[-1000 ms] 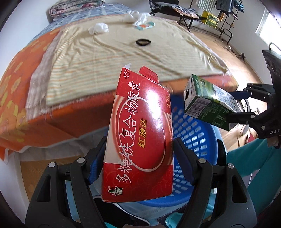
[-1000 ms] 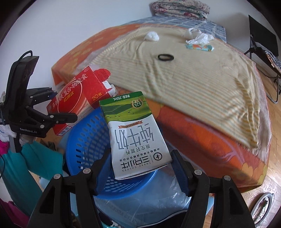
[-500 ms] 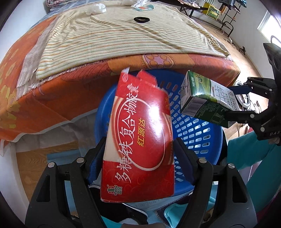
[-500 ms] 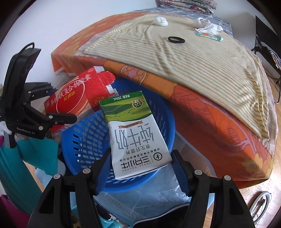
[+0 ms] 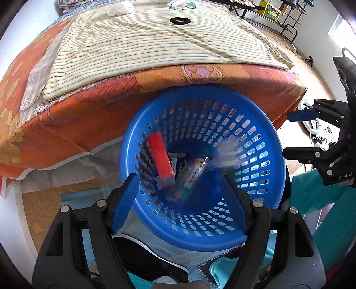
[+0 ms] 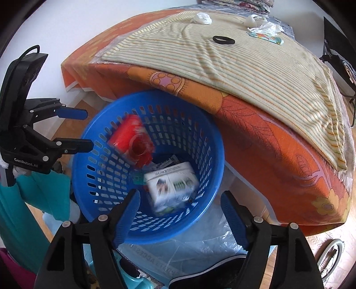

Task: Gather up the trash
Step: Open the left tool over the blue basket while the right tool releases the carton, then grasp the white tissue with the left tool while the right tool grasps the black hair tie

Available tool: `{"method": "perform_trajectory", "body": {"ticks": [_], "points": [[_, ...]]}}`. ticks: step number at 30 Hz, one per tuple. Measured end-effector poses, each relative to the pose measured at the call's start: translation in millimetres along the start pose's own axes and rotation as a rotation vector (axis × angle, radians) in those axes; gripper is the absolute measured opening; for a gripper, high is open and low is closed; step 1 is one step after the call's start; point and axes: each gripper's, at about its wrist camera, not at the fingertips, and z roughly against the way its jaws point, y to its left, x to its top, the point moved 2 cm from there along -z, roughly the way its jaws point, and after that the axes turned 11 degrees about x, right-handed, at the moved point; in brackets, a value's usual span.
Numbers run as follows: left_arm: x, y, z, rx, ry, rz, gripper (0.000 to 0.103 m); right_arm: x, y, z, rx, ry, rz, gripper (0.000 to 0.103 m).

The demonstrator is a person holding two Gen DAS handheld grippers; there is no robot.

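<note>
Left wrist view: your red medicine box (image 5: 160, 156) has left the jaws and lies in the blue laundry-style basket (image 5: 272, 142), against its left wall. Right wrist view: the milk carton (image 6: 172, 185) has dropped too, blurred, near the basket floor. Both pieces look binned. Left gripper (image 5: 179, 203) stands wide, nothing between the pads. Right gripper (image 6: 180, 216) is opening, jaws bare. Tissue wads (image 6: 202, 18), wrapper (image 6: 264, 36) and a black ring (image 6: 223, 40) wait on the bed.

Red box (image 5: 160, 156) inside blue basket (image 5: 262, 124), between wide-apart fingers of left gripper (image 5: 180, 200).
</note>
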Motion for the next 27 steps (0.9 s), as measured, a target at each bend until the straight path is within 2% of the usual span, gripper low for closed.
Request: {"method": "perform_trajectory", "body": {"ticks": [3,14,27], "points": [[1,0,0,-0.002,-0.002,0.005,0.077,0,0,1,-0.007,-0.005,-0.003,0.084],[15,5,4,-0.001,-0.03,0.03,0.077,6,-2,8,-0.016,-0.044,-0.032,0.085],[53,20,21,0.003,-0.105,0.081,0.077,30,-17,30,0.015,-0.139,-0.104,0.09]]}}
